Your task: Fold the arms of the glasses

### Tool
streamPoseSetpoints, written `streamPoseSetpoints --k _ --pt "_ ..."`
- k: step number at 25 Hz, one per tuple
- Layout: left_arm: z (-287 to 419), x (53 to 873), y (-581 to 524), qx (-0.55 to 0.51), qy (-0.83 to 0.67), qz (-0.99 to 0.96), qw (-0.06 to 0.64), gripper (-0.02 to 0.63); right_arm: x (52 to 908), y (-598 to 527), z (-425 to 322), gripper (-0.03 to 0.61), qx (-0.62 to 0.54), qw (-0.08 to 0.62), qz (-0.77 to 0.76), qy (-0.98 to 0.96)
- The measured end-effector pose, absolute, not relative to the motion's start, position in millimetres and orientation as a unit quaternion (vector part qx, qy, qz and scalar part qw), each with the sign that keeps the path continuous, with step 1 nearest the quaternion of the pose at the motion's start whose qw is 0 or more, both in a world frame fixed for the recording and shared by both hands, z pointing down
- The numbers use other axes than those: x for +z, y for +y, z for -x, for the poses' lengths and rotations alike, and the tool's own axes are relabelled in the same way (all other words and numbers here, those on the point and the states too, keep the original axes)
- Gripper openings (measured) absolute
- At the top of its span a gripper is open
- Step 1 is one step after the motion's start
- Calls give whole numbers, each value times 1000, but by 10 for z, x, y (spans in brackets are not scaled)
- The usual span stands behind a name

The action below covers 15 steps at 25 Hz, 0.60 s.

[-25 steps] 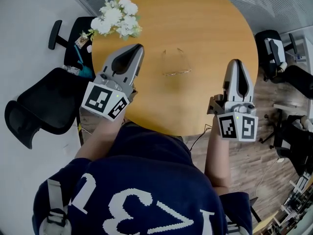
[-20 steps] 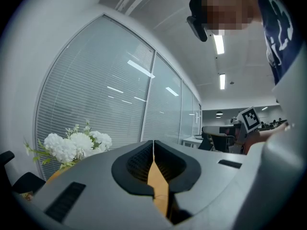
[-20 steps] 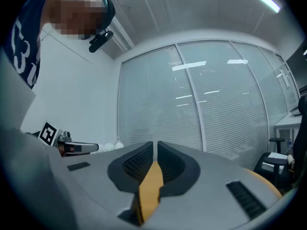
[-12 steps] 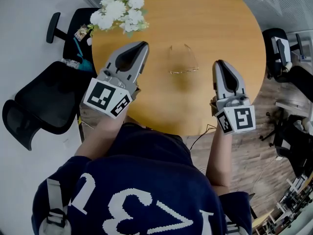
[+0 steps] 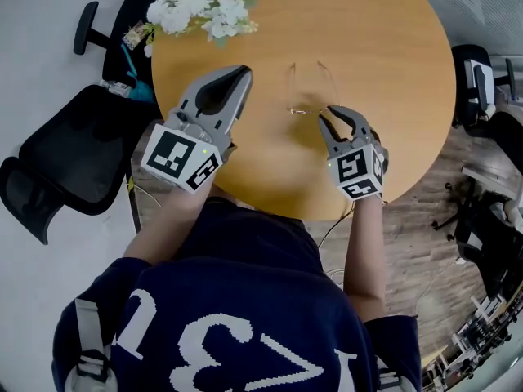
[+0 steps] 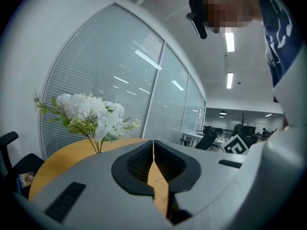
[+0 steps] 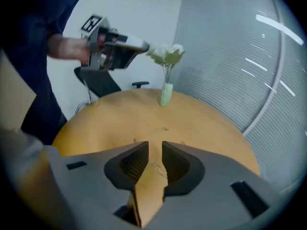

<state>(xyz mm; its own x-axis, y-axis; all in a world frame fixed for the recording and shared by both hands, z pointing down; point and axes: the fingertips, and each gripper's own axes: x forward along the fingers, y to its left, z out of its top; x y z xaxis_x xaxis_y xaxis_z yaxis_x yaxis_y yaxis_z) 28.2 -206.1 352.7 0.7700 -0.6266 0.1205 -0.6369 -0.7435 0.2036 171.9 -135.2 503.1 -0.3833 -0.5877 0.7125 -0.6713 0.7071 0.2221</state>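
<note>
Over the round desk (image 5: pixel 392 72), the left gripper (image 5: pixel 242 72), jaws clenched on nothing, hangs well left of the glasses (image 5: pixel 303 110). The right gripper (image 5: pixel 341 121), jaws slightly parted and empty, is nearer, just beside their right end. Their unfolded arms point away from the person.

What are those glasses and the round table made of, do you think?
Glasses: likely thin metal wire with clear lenses; the frame is a fine pale line you see straight through. Table: wood or wood-look laminate, smooth and matte; even honey colour, grain too faint to tell.
</note>
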Motion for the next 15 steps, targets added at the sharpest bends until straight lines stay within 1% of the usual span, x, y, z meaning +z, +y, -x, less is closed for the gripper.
streamPoseSetpoints --k 4,9,15 --pt "-260 3582 -2051 27 -342 -931 122 21 5404 -1293 -1671 128 24 474 -334 -814" --pt "-184 3633 -2066 32 -351 -927 128 21 5642 -1283 -1694 130 -52 558 -280 -779" --pt "-127 3700 -2085 35 -359 -923 134 21 5726 -1306 -1693 127 -103 595 -243 -759"
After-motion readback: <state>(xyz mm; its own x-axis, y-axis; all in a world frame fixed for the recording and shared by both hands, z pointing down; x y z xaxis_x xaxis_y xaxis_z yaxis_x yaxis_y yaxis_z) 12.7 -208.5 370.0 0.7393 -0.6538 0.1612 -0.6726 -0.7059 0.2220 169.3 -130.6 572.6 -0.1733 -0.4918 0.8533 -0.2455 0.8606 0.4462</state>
